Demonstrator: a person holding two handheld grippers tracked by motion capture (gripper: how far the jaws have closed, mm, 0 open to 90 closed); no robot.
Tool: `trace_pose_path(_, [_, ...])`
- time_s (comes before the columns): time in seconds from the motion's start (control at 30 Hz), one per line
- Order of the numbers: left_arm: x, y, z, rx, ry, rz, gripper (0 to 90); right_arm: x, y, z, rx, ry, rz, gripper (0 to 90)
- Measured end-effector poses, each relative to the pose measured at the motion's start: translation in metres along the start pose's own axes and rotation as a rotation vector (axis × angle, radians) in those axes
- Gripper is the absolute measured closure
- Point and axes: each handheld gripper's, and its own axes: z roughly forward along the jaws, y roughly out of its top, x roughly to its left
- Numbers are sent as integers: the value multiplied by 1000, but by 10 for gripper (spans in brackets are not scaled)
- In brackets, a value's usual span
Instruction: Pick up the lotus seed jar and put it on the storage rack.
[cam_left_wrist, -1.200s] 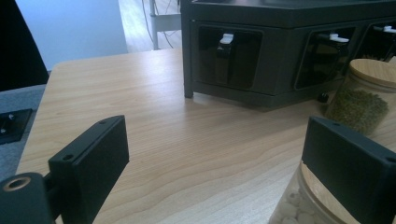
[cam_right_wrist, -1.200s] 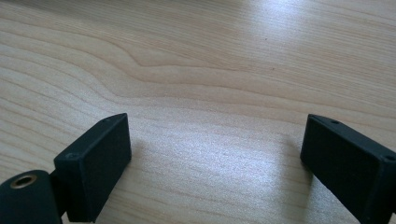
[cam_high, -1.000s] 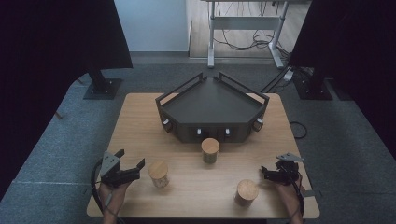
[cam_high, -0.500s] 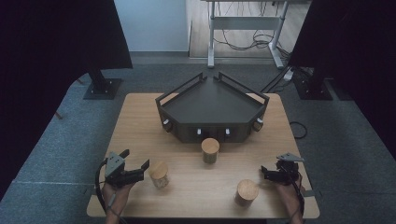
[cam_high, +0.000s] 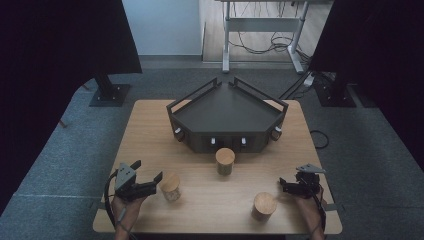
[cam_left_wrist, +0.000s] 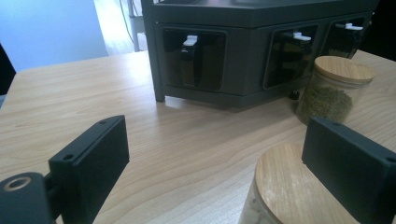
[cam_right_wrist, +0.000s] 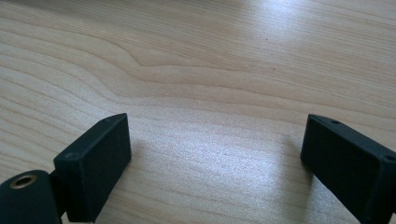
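- As the left gripper (cam_high: 150, 181) closes in on the nearest wooden-lidded jar (cam_high: 170, 186), its jaws stand wide apart w/ nothing between them yet; in the left gripper view one jaw sits over the rim of that jar's lid (cam_left_wrist: 285, 182).
- That jar stands upright on the table (cam_high: 150, 130), in front of the dark drawer cabinet (cam_high: 227, 117) and off to its left.
- 2nd jar (cam_high: 225, 161), green contents, stands just in front of the cabinet's drawers; 3rd jar (cam_high: 263, 206) sits well in front of the cabinet, to its right.
- Right gripper (cam_high: 285, 186) rests low near the 3rd jar, jaws also spread wide, holding nothing; right gripper view has bare wood between them.
- Step in hand, by the look of it: approach for a grasp on the left jar.
- Next move prob. needs the jaws lowered to straddle the glass body below the lid, then closed evenly so the jar doesn't tip.
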Motion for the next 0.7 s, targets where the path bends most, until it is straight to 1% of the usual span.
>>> trace_pose_path(0.7, [-10, 0, 4, 7, -29, 14, 71, 0, 0, 0, 0, 0, 0, 81])
